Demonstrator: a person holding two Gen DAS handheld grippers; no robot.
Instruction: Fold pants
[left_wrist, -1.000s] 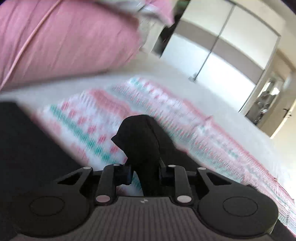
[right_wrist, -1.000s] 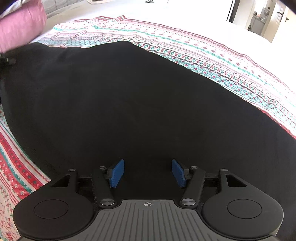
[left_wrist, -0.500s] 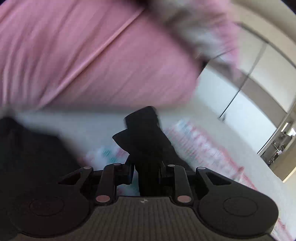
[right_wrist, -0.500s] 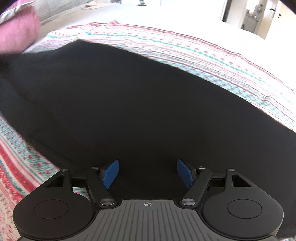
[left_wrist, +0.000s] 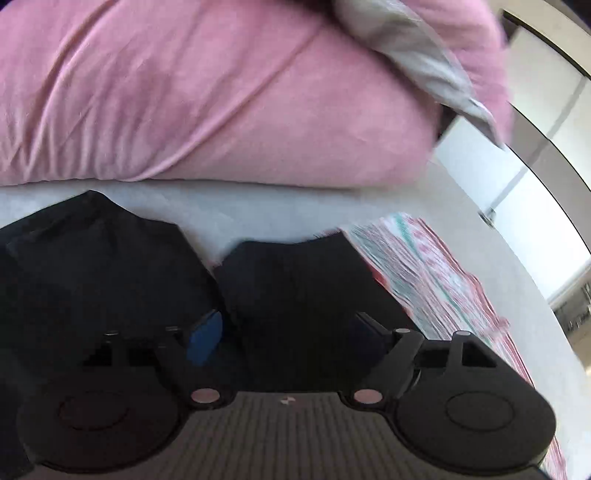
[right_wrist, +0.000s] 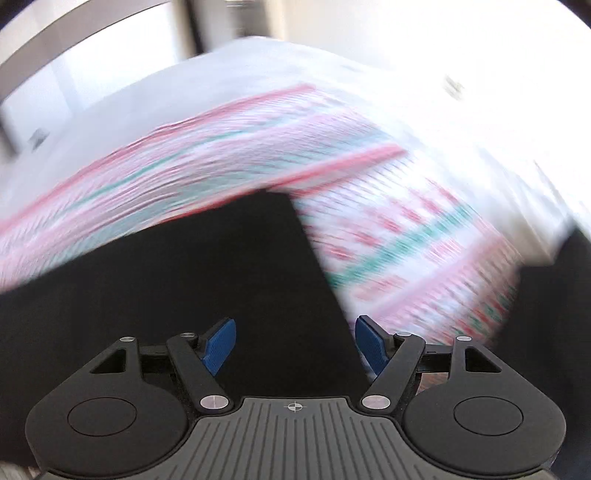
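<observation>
Beside the pink pillow, left claw has released the pants; both claws gape.

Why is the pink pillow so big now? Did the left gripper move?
Yes. The left gripper moved toward the pink pillow, which fills more of its view than before. Its jaws opened, dropping the black pants.

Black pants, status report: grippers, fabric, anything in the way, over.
Left gripper open, nothing pinched. Right gripper open, over the black pants. Pants lie on the patterned blanket, one end by the pink pillow. Right view blurred.
</observation>
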